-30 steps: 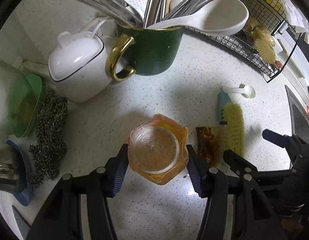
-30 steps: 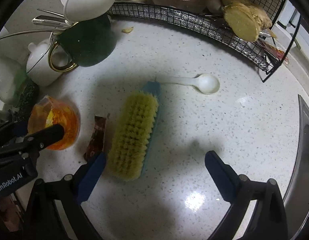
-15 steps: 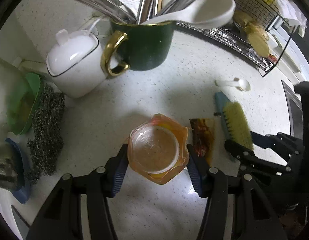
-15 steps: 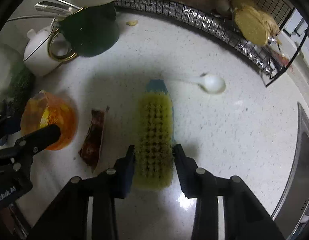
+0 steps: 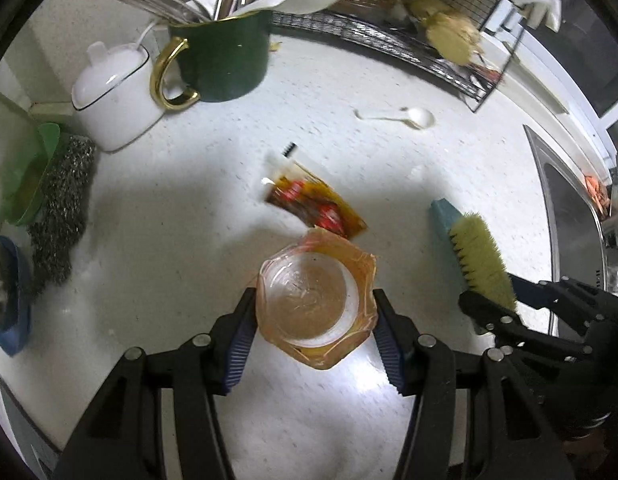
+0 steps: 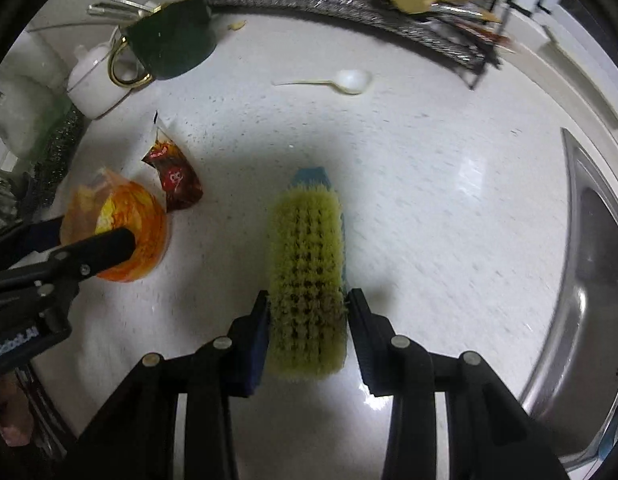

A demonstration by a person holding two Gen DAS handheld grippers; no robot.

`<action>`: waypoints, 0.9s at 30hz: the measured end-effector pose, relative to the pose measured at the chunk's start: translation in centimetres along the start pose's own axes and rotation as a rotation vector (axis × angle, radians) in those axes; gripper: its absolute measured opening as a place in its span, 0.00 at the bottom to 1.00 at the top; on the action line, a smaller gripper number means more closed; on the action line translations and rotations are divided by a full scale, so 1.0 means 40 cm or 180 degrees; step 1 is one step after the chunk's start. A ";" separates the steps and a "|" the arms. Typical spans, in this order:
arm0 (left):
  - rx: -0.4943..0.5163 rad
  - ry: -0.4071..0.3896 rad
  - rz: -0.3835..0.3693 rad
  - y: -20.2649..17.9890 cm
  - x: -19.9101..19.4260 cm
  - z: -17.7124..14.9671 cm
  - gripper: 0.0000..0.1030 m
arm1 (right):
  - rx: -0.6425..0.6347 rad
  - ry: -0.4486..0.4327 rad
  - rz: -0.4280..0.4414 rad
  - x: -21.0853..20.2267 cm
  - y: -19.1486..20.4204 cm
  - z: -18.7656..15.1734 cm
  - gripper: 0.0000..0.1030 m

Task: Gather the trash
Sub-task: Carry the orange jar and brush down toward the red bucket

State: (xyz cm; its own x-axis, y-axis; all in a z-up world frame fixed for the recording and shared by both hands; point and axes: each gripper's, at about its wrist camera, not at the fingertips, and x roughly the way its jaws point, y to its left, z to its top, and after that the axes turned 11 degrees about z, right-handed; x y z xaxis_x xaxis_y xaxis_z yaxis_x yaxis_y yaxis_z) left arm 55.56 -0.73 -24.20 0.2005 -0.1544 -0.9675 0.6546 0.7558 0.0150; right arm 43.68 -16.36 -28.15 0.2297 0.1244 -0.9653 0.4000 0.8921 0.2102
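Two pairs of tongs were busy over the speckled white table [image 5: 181,208], each with something in its grip. The left tongs [image 5: 315,316] were clamped on an orange plastic cup [image 5: 315,300], its crumpled film wrapper bulging between the blue pads. The right tongs [image 6: 307,320] had just been closing and now pinched the rear end of a yellow-bristled scrub brush [image 6: 307,264], bristles up, its blue back toward the table.

One piece of trash lay loose: a red-and-brown sauce packet [image 5: 315,204], torn open at one end, flat on the table just beyond the cup and between it and the green mug [image 5: 223,56] of cutlery. A white spoon [image 5: 409,116] rested farther off near the wire rack [image 5: 389,36].

By my reading, the step in hand was clearing the brush away from the packet while the cup stayed secured as collected trash. No bin showed in either view. The next move probably called for parking the brush to the sink [image 6: 597,248] side, freeing the right tongs, then coming down on the thin packet with a low, narrow pinch.
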 end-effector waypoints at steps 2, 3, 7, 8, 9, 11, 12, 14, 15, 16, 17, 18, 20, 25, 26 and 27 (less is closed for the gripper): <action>0.0023 -0.0023 -0.0020 -0.018 -0.026 -0.022 0.51 | 0.0006 -0.0058 0.0003 -0.030 0.011 -0.027 0.34; 0.0029 -0.0038 -0.0025 -0.027 -0.039 -0.034 0.51 | 0.0004 -0.0097 0.0011 -0.047 0.010 -0.042 0.34; 0.0048 -0.0125 0.0023 -0.062 -0.109 -0.097 0.51 | -0.0011 -0.0215 0.0077 -0.086 0.021 -0.062 0.34; 0.0053 -0.0152 0.0042 -0.078 -0.129 -0.117 0.51 | -0.0015 -0.0246 0.0095 -0.095 0.017 -0.060 0.34; 0.0051 -0.0170 0.0059 -0.086 -0.141 -0.133 0.51 | -0.0028 -0.0288 0.0115 -0.112 0.016 -0.076 0.34; 0.0024 -0.0227 0.0110 -0.114 -0.183 -0.183 0.51 | -0.0061 -0.0347 0.0145 -0.153 0.020 -0.125 0.34; 0.0010 -0.0250 0.0125 -0.126 -0.194 -0.201 0.51 | -0.0080 -0.0372 0.0173 -0.170 0.017 -0.149 0.34; -0.0042 -0.0283 0.0181 -0.159 -0.228 -0.247 0.51 | -0.0140 -0.0411 0.0204 -0.195 -0.001 -0.190 0.34; -0.0063 -0.0296 0.0196 -0.176 -0.243 -0.271 0.51 | -0.0175 -0.0442 0.0219 -0.218 -0.007 -0.214 0.34; -0.0085 -0.0316 0.0225 -0.196 -0.265 -0.302 0.51 | -0.0209 -0.0462 0.0229 -0.251 -0.051 -0.239 0.34; -0.0094 -0.0337 0.0248 -0.211 -0.282 -0.327 0.51 | -0.0236 -0.0488 0.0240 -0.270 -0.057 -0.265 0.34; -0.0099 -0.0366 0.0266 -0.229 -0.297 -0.351 0.51 | -0.0265 -0.0519 0.0248 -0.297 -0.071 -0.300 0.34; -0.0116 -0.0409 0.0285 -0.268 -0.333 -0.413 0.51 | -0.0306 -0.0577 0.0281 -0.341 -0.076 -0.363 0.34; -0.0098 -0.0433 0.0339 -0.364 -0.385 -0.545 0.51 | -0.0389 -0.0656 0.0394 -0.419 -0.109 -0.515 0.34; -0.0088 -0.0432 0.0336 -0.383 -0.394 -0.575 0.51 | -0.0407 -0.0667 0.0402 -0.428 -0.113 -0.539 0.34; -0.0084 -0.0433 0.0337 -0.401 -0.402 -0.604 0.51 | -0.0424 -0.0681 0.0406 -0.438 -0.119 -0.570 0.34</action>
State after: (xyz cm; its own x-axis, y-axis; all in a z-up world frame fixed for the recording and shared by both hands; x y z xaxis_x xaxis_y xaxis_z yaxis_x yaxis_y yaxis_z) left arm 24.25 4.99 -14.99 0.3652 -0.1564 -0.9177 0.6057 0.7885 0.1066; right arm 17.52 -12.86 -15.77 0.4585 0.1576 -0.8746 0.2388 0.9261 0.2920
